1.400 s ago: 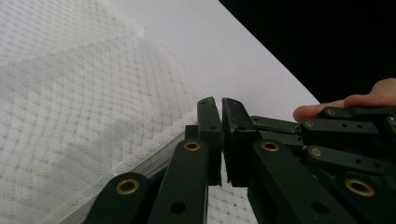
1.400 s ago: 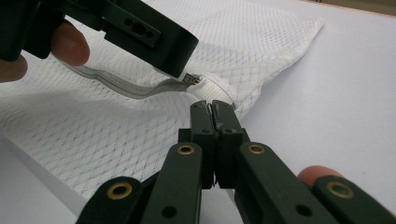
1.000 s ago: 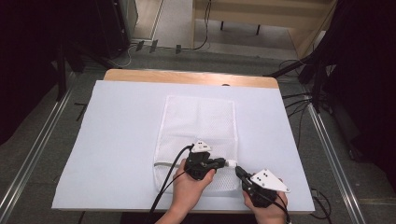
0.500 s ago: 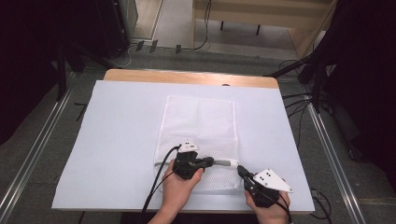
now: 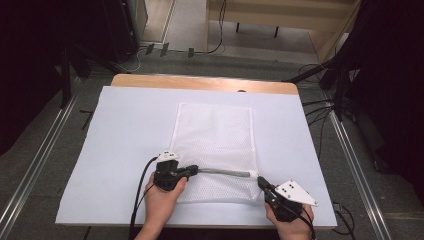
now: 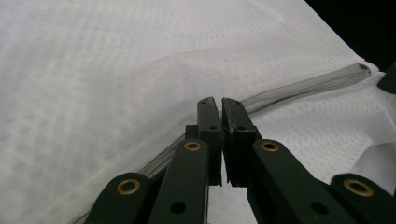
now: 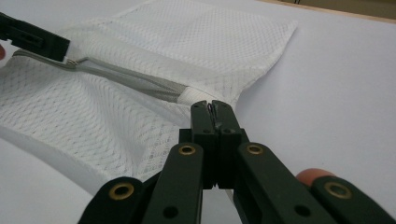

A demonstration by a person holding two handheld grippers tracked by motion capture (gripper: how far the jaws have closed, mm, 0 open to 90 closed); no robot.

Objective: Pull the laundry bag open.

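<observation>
- The white mesh bag (image 5: 215, 135) lies flat on the table (image 5: 125, 115), with its grey zip (image 5: 225, 172) running across the end nearest the person.
- The left tongs (image 5: 192, 170) are pinched narrow at the left end of the exposed zip, apparently on the zip slider (image 7: 71, 60). The step in hand looks like drawing that slider leftward along the track.
- The right tongs (image 5: 261, 181) are also clamped narrow, gripping the mesh bag's corner just beyond the zip's right end. They serve as the anchor.
- Keep the right tongs planted and pull gently away from the slider, so the track stays taut and straight. Slack mesh would bunch ahead of the slider and jam it.
- Draw the left tongs in line with the zip, low and level over the table. Lifting or twisting could slip the small tab from the pads.
- Watch the loose mesh beside the track, which could catch in the teeth.
- Move steadily and stop at the bag's left edge.
</observation>
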